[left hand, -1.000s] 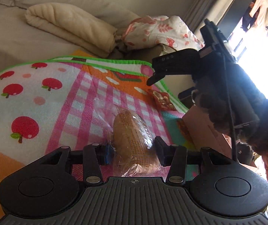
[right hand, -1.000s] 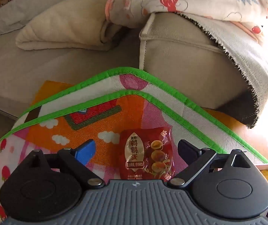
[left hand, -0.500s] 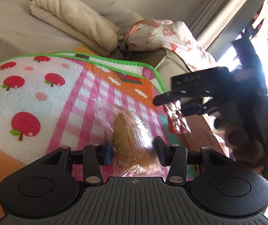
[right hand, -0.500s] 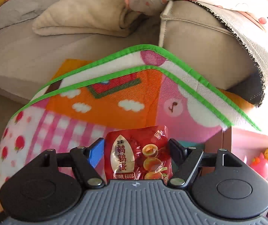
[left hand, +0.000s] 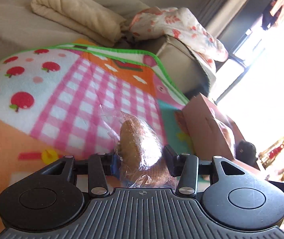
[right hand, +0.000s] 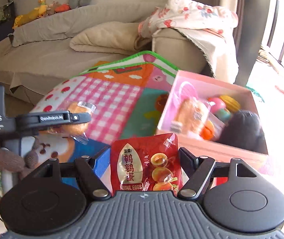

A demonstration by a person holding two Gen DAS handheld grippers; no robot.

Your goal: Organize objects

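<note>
My left gripper [left hand: 140,159] is shut on a bread roll in clear plastic wrap [left hand: 140,145], lifted over the bright play mat [left hand: 82,91]. The right wrist view shows that same left gripper [right hand: 76,117] at the left with the wrapped roll [right hand: 78,107] in it. My right gripper [right hand: 144,157] is shut on a red packet of quail eggs [right hand: 144,167], held above the mat's near edge. A pink cardboard box [right hand: 207,147] sits to the right of the packet; it holds toys, a wrapped pastry and a dark round thing.
A beige sofa [right hand: 42,59] with a folded cream blanket [right hand: 106,39] and a floral cloth [right hand: 191,14] runs behind the mat. Plush toys [right hand: 38,10] line its back. Bright window glare [left hand: 261,75] fills the right. A gloved hand [right hand: 4,159] holds the left gripper.
My right gripper closed on the red packet, lifted it off the mat and swung back and right toward the pink box. The left gripper shifted slightly with the roll still held.
</note>
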